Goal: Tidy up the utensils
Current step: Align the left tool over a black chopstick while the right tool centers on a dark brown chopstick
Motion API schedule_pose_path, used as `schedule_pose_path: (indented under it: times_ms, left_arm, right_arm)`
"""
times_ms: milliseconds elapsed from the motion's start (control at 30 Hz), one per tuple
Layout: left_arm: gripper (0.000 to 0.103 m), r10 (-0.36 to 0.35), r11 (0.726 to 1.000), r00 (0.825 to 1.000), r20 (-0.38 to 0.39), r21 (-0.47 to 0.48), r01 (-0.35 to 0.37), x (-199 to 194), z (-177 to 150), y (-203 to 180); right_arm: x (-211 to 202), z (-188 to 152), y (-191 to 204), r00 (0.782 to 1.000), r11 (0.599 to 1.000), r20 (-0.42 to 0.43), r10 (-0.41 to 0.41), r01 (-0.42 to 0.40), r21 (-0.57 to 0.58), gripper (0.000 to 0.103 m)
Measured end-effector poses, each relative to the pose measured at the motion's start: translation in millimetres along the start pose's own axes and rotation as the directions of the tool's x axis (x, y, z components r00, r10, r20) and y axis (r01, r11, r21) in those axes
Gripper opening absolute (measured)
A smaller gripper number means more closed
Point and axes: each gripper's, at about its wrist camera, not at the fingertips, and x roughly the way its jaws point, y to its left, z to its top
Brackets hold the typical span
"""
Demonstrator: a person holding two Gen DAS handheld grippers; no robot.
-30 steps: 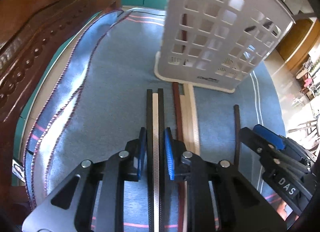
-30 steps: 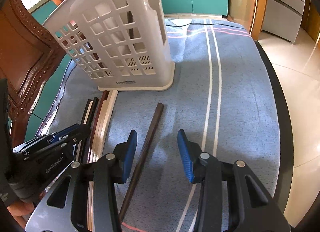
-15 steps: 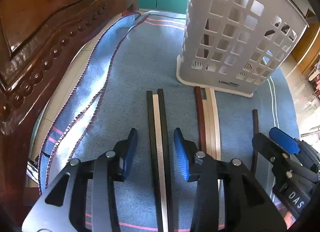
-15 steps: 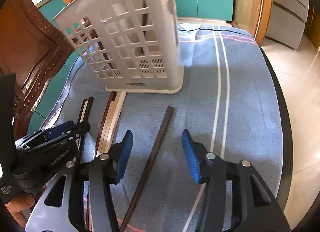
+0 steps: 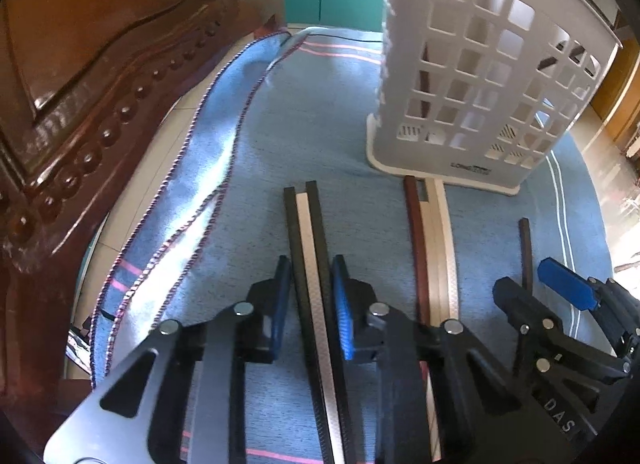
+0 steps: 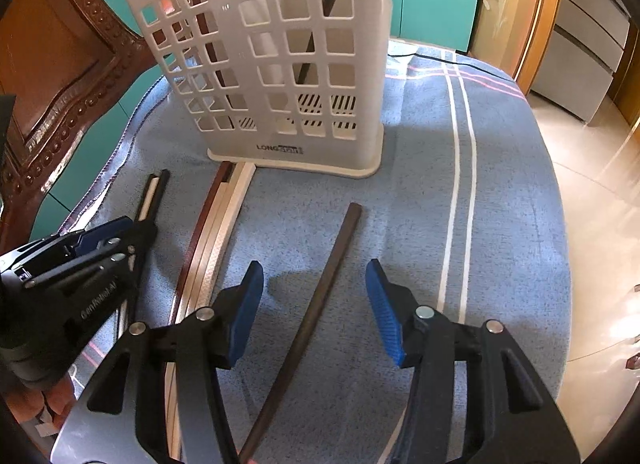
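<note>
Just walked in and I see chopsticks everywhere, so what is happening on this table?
A person is sorting chopsticks into the white lattice plastic basket on the blue towel. The left gripper straddles a trio of two black and one silver chopsticks, nearly closed. The right gripper hangs open over a single dark brown chopstick. Some sticks already stand inside.

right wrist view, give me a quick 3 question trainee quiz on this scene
1. True or false: the right gripper is shut on the single dark brown chopstick.
2. What does the left gripper straddle? A) black and silver chopstick bundle B) white perforated plastic utensil basket
3. Fill in: everything rests on a blue ___.

Key: 1 false, its jaws stand wide apart. 2 A. 3 towel.
</note>
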Motion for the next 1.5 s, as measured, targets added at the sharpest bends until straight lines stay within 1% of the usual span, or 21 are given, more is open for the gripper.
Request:
schedule_pose_path:
  times_ms: [167, 200, 233, 267, 400, 533, 633, 767, 800, 833, 867, 900, 967, 1133, 1167, 1200, 1267, 1300, 1400, 1433, 1500]
  left_arm:
    - [0.022, -0.041, 0.998, 0.999, -0.009, -0.048, 0.041, -1, 6, 14]
    - [0.025, -0.062, 0.996, 0.998, -0.011, -0.061, 0.061, -2, 7, 19]
    - [0.030, -0.077, 0.994, 0.997, -0.007, -0.077, 0.076, -4, 9, 23]
    - [0.033, -0.083, 0.993, 0.997, -0.002, -0.088, 0.083, -4, 11, 27]
    - [0.042, -0.079, 0.991, 0.997, 0.007, -0.110, 0.080, -5, 14, 40]
    - [0.042, -0.063, 0.991, 0.998, -0.010, -0.118, 0.062, 2, 16, 47]
    - [0.042, -0.068, 0.991, 0.998, -0.011, -0.118, 0.067, 5, 15, 49]
    - [0.042, -0.119, 0.986, 0.993, -0.027, -0.122, 0.115, 11, 15, 41]
    - [0.038, -0.123, 0.987, 0.992, -0.024, -0.112, 0.120, 13, 16, 39]
    - [0.031, -0.132, 0.986, 0.991, -0.025, -0.103, 0.128, 15, 17, 37]
    - [0.029, -0.144, 0.985, 0.989, -0.025, -0.095, 0.141, 16, 17, 35]
    - [0.022, -0.147, 0.986, 0.989, -0.026, -0.088, 0.144, 16, 17, 33]
    - [0.020, -0.153, 0.985, 0.988, -0.020, -0.078, 0.151, 14, 15, 27]
    - [0.019, -0.231, 0.968, 0.973, 0.007, -0.104, 0.230, 0, 9, 26]
    - [0.012, -0.238, 0.966, 0.971, 0.023, -0.098, 0.239, -6, 10, 25]
    - [0.008, -0.250, 0.964, 0.967, 0.047, -0.083, 0.253, -14, 11, 24]
    - [0.008, -0.277, 0.956, 0.957, 0.089, -0.073, 0.284, -27, 13, 24]
    - [0.008, -0.267, 0.960, 0.957, 0.110, -0.061, 0.275, -33, 14, 24]
    - [0.009, -0.177, 0.982, 0.976, 0.128, -0.039, 0.183, -36, 12, 23]
    - [0.012, -0.158, 0.986, 0.981, 0.112, -0.043, 0.163, -31, 11, 24]
    - [0.016, -0.161, 0.984, 0.984, 0.074, -0.061, 0.166, -25, 9, 26]
  right_arm:
    - [0, 0, 0, 1.000, 1.000, 0.001, 0.000, 0.000, 0.001, 0.052]
    - [1, 0, -1, 1.000, 1.000, 0.004, -0.001, 0.001, 0.003, 0.052]
    - [1, 1, -1, 1.000, 1.000, 0.007, -0.003, 0.003, 0.006, 0.052]
    - [1, 0, -2, 1.000, 1.000, 0.008, -0.006, 0.006, 0.010, 0.052]
    - [-3, 1, -10, 1.000, 0.999, 0.007, -0.006, 0.006, 0.038, 0.053]
    - [-5, 4, -12, 1.000, 0.999, 0.009, 0.002, -0.002, 0.041, 0.053]
    - [-4, 6, -11, 1.000, 0.999, 0.004, 0.012, -0.012, 0.046, 0.053]
    - [-7, 8, -12, 1.000, 0.998, 0.004, 0.024, -0.024, 0.049, 0.053]
    - [-7, 8, -12, 1.000, 0.998, 0.004, 0.024, -0.024, 0.050, 0.053]
    - [-8, 9, -12, 1.000, 0.998, 0.005, 0.024, -0.024, 0.051, 0.053]
    - [-7, 9, -12, 1.000, 0.998, 0.004, 0.024, -0.024, 0.053, 0.053]
    - [-7, 9, -13, 1.000, 0.998, 0.002, 0.025, -0.025, 0.055, 0.053]
    - [-5, 9, -14, 1.000, 0.998, -0.004, 0.027, -0.027, 0.060, 0.053]
    - [-4, 8, -16, 0.999, 0.997, -0.007, 0.033, -0.032, 0.063, 0.053]
    - [-5, 8, -16, 0.999, 0.997, -0.005, 0.033, -0.033, 0.063, 0.053]
    - [-5, 8, -16, 0.999, 0.997, -0.004, 0.034, -0.033, 0.062, 0.053]
    - [-6, 8, -16, 0.999, 0.997, -0.003, 0.033, -0.033, 0.063, 0.053]
    - [-6, 7, -16, 0.999, 0.997, -0.003, 0.033, -0.032, 0.063, 0.053]
    - [-4, 7, -16, 1.000, 0.998, -0.008, 0.029, -0.029, 0.063, 0.053]
    - [-4, 7, -15, 1.000, 0.998, -0.009, 0.029, -0.028, 0.062, 0.053]
    - [-3, 7, -14, 1.000, 0.998, -0.012, 0.026, -0.026, 0.060, 0.053]
